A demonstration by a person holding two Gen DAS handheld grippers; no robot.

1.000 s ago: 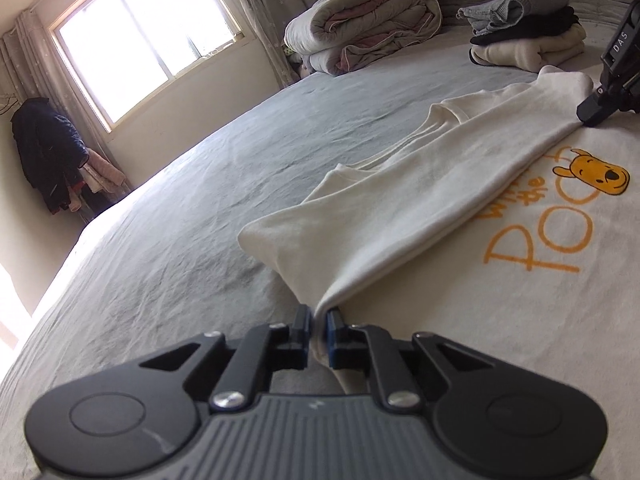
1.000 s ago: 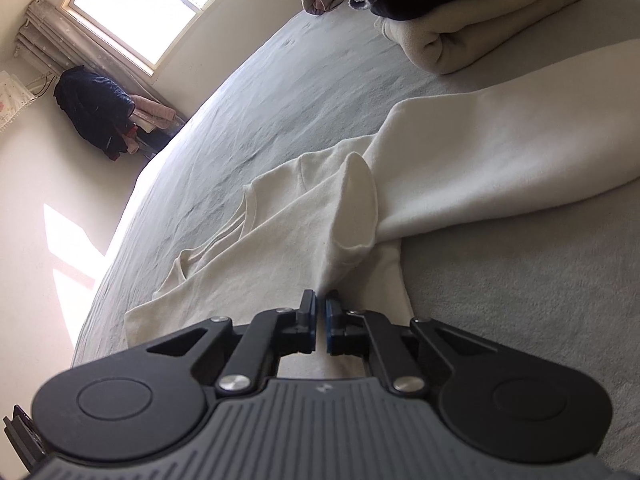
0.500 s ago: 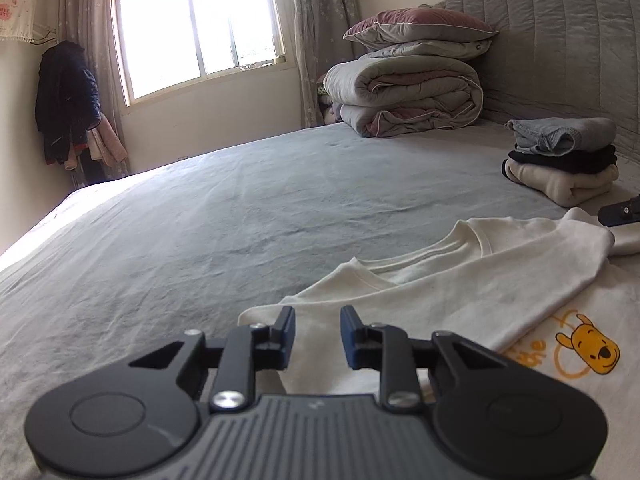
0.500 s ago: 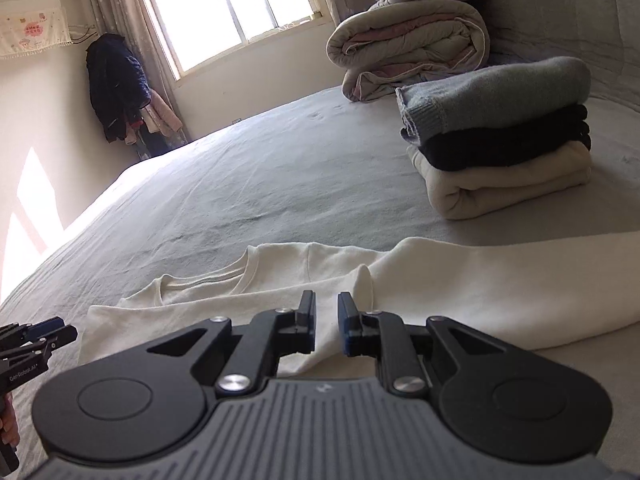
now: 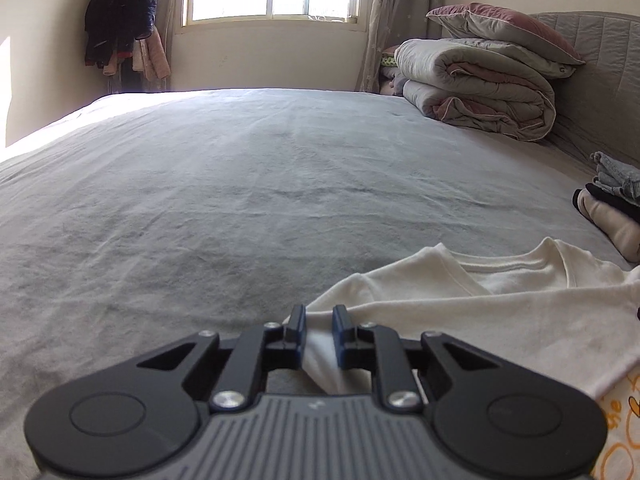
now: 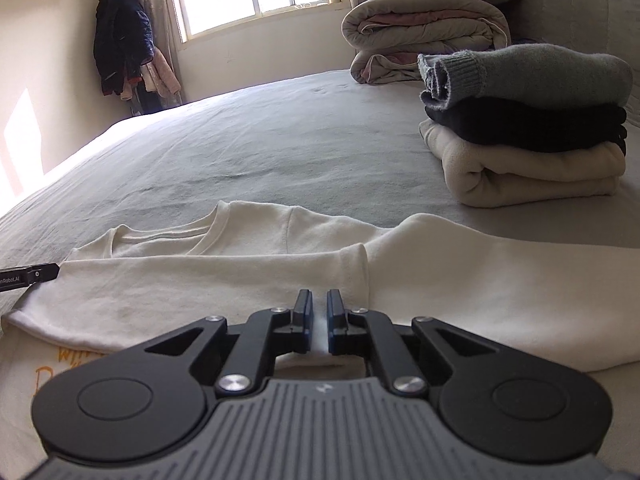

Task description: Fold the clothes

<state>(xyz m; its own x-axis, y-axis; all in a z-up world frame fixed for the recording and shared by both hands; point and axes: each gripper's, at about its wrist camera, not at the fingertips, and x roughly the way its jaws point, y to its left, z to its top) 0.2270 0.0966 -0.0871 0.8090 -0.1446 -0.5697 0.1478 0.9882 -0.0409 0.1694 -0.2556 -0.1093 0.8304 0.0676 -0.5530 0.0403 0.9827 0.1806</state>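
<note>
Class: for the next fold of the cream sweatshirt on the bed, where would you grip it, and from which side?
Grip the cream sweatshirt at its near folded edge, coming in low from the near side. That edge lies flat across the gray bedsheet, facing both grippers, with the collar on the far side.

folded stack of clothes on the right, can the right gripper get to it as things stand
Probably yes. The right gripper sits low over the cream sweatshirt, jaws nearly shut with cloth showing between them. Only bare grey bedsheet lies between the sweatshirt and the folded stack; nothing blocks the way.
</note>
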